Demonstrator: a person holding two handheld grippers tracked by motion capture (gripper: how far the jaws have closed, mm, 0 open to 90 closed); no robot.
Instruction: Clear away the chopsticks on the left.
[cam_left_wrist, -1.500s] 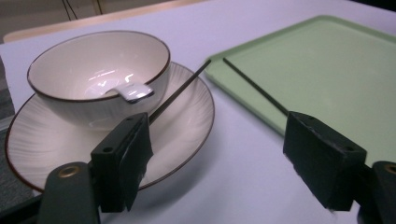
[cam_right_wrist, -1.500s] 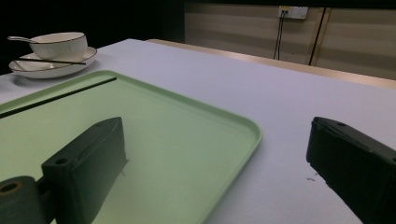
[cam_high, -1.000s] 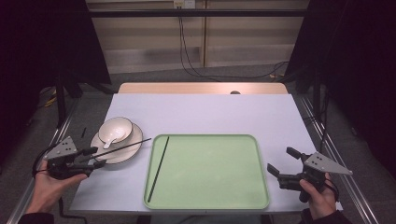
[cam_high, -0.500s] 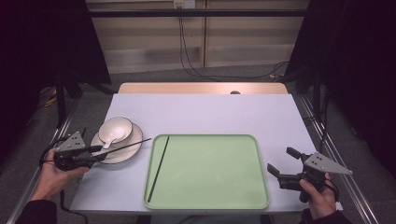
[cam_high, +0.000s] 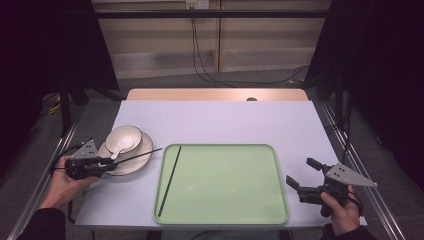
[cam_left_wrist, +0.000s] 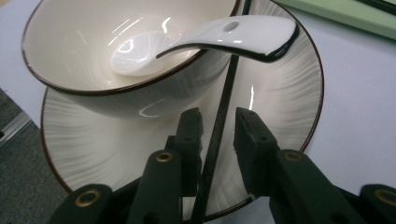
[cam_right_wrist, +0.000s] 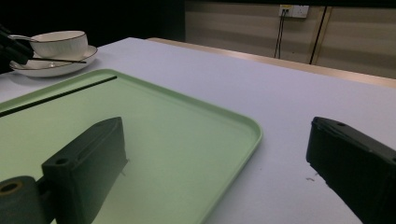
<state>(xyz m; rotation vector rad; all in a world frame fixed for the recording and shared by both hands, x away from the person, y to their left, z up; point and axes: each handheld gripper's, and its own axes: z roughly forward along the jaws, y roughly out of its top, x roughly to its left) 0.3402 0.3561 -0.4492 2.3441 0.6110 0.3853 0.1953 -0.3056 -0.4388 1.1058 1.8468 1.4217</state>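
A black chopstick (cam_high: 142, 154) lies across a white ribbed plate (cam_high: 131, 165), its tip reaching toward the green tray (cam_high: 225, 200). On the plate stands a white bowl (cam_high: 123, 138) holding a white spoon (cam_high: 120, 148). My left gripper (cam_high: 107, 162) hovers over the plate's near edge. In the left gripper view the chopstick (cam_left_wrist: 226, 93) runs between the jaws of the left gripper (cam_left_wrist: 218, 116); they have just been closing, and a thin gap shows on each side. A second chopstick (cam_high: 170, 180) lies in the tray. My right gripper (cam_high: 300, 170) is open beside the tray.
The tray (cam_right_wrist: 187, 135) takes up the table's middle front, with its chopstick (cam_right_wrist: 60, 95) along the left side. The table's front edge is close to both hands. Cables hang down the wall behind the table, and metal rails run along both its sides.
My left gripper has shifted a little forward onto the plate's edge, and its jaws have narrowed around the chopstick. The chopstick, bowl and right gripper have stayed put.
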